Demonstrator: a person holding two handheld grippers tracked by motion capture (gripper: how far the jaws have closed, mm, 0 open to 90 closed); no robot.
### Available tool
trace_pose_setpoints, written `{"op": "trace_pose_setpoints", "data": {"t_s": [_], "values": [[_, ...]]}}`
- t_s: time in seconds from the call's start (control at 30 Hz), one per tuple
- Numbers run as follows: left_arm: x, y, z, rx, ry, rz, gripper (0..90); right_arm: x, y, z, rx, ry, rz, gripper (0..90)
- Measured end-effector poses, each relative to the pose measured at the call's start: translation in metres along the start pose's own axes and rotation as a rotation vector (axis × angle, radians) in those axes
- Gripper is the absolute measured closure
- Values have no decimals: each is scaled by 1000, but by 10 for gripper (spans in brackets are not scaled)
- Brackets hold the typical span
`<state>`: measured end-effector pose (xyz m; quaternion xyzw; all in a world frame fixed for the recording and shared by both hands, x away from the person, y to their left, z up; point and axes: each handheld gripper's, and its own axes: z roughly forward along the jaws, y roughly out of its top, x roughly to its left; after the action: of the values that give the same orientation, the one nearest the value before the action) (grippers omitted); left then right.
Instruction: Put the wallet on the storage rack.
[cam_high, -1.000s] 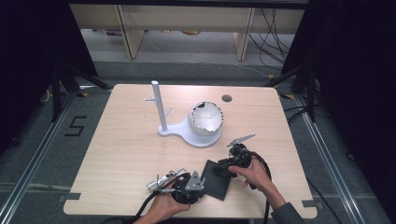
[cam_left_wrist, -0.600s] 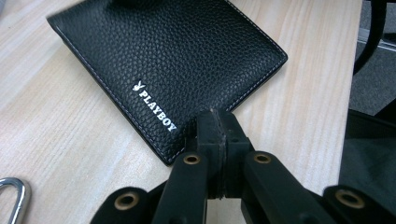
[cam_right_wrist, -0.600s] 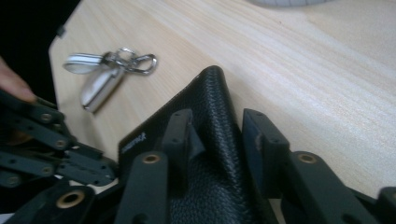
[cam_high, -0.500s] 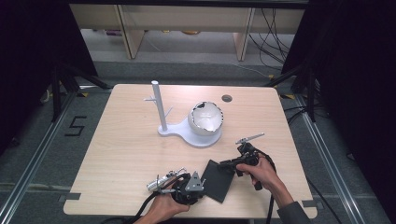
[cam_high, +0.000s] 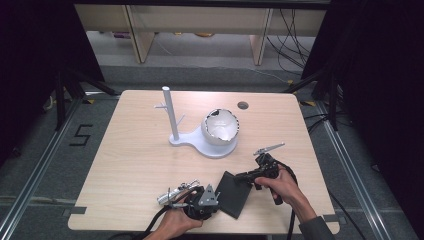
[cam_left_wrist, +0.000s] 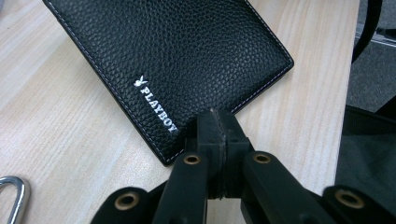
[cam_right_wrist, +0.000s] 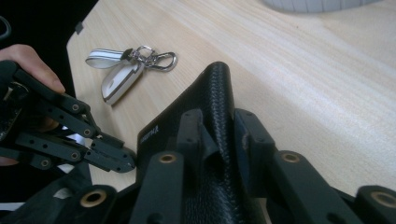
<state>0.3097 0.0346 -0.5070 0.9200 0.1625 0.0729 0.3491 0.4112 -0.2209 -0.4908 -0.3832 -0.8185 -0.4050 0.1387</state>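
A black leather wallet (cam_high: 234, 194) lies near the table's front edge, stamped PLAYBOY (cam_left_wrist: 159, 107). My right gripper (cam_high: 245, 176) is shut on the wallet's far folded edge (cam_right_wrist: 218, 88), with one jaw on each side of it. My left gripper (cam_high: 218, 197) is shut, and its tips (cam_left_wrist: 217, 122) rest at the wallet's near edge. From the right gripper view, the left gripper (cam_right_wrist: 122, 161) touches the wallet's corner. A bunch of keys (cam_high: 176, 194) lies just left of my left hand.
A white stand (cam_high: 202, 142) with a thin post (cam_high: 170, 115) holds a crumpled silver bowl shape (cam_high: 221, 126) at mid-table. A round cable hole (cam_high: 243, 105) sits at the back. The keys' carabiner (cam_left_wrist: 11, 191) lies beside the left gripper.
My right hand has shifted a little to the right and toward the front while it stays at the wallet's far edge. The left gripper and keys have stayed where they were.
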Motion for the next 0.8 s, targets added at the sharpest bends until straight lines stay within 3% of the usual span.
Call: {"op": "trace_pose_setpoints", "data": {"t_s": [0.03,0.13,0.23,0.33,0.37,0.43,0.47,0.5,0.57,0.6,0.63,0.67,0.73,0.77,0.8], "values": [[-1,0,0,-2,1,-4,889,5,1,-1,-4,-27,-19,764],[0,0,0,-1,-2,-3,886,10,2,-3,4,-30,-25,782],[-1,0,-1,3,-31,-33,811,14,3,-4,-7,-51,-66,799],[0,0,-3,5,-29,-13,775,18,5,-6,-19,-59,-79,812],[0,0,-7,-31,-35,-58,722,22,6,-6,-34,-56,-88,819],[1,1,-11,-34,-42,-55,706,25,8,-7,-34,-39,-86,823],[-1,1,-14,-60,-45,-81,688,28,9,-8,-37,-17,-88,827],[-3,1,-20,-102,-61,-117,634,34,11,-12,-59,-48,-102,831],[-3,1,-24,-111,-65,-124,619,36,12,-14,-59,-39,-100,832],[-3,1,-28,-119,-57,-116,596,37,15,-17,-70,-51,-132,834],[-4,1,-32,-118,-41,-104,574,40,16,-20,-76,-50,-131,834],[-2,0,-37,-84,-24,-62,549,40,17,-22,-88,-46,-147,835],[0,-4,-43,-81,-6,-60,522,44,20,-27,-102,-30,-147,836],[2,-8,-50,-99,-11,-108,509,48,23,-34,-120,-37,-156,836],[2,-8,-50,-99,-11,-108,495,48,23,-34,-120,-37,-156,836]]}}
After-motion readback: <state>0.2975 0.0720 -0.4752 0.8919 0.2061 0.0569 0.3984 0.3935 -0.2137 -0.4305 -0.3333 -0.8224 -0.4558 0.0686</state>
